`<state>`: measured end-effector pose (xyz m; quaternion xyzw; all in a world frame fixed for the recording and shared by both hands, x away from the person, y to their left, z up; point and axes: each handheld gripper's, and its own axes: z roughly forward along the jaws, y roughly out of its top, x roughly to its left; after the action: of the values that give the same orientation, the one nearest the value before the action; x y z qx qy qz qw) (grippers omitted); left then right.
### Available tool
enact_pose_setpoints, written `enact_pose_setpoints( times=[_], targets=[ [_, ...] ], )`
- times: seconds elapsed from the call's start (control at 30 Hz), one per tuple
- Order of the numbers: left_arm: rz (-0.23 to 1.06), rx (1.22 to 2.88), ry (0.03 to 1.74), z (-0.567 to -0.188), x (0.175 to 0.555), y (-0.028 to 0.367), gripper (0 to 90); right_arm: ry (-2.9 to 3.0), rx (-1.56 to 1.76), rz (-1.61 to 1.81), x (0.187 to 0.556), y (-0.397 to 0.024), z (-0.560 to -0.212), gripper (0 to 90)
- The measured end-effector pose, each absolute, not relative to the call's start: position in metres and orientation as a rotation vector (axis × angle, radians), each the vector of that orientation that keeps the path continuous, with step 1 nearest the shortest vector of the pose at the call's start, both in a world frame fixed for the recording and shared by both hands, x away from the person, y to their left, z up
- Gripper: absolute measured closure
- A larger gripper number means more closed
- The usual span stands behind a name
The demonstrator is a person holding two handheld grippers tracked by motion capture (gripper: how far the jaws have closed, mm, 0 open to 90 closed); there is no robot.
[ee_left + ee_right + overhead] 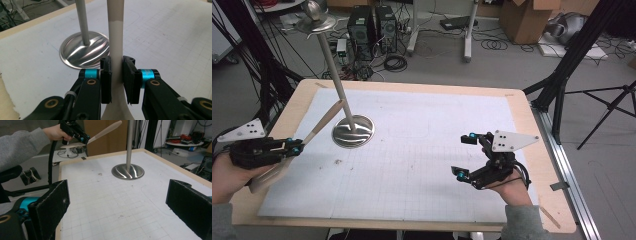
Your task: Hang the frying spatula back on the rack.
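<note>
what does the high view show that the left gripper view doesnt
High view alone: the stand's top dish with a ball, the right gripper with jaws wide apart and nothing between them, both hands, and the floor clutter behind the table.

Left gripper view alone: close up, the left gripper has its jaws pressed on the narrow neck of the pale spatula, just above where it flares out.

Both: the spatula held off the table, the stand's shiny round base with its pole, and the white gridded mat.
</note>
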<state>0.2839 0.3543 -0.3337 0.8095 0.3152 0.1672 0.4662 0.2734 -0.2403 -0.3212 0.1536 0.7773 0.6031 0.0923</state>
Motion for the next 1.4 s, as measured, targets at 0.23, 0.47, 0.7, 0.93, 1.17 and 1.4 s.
enact_pose_setpoints(
  times=[0.23,0.47,0.7,0.93,1.17,1.4],
  targets=[
    [0.442,2.012,0.753,-0.320,0.288,0.355,77.5,2.310,0.457,1.793,0.273,-0.242,-0.321,4.1],
    [0.485,2.019,0.753,-0.304,0.286,0.365,77.5,2.312,0.458,1.796,0.273,-0.242,-0.321,4.1],
    [0.527,2.033,0.781,-0.292,0.283,0.379,77.4,2.306,0.460,1.796,0.271,-0.243,-0.320,4.0],
    [0.526,1.999,0.784,-0.278,0.280,0.388,77.5,2.322,0.455,1.794,0.271,-0.241,-0.320,4.0],
    [0.524,1.979,0.801,-0.267,0.282,0.394,77.5,2.314,0.452,1.800,0.270,-0.243,-0.319,4.0],
    [0.540,1.984,0.782,-0.257,0.284,0.396,77.5,2.300,0.443,1.805,0.268,-0.246,-0.318,4.0]
  ],
)
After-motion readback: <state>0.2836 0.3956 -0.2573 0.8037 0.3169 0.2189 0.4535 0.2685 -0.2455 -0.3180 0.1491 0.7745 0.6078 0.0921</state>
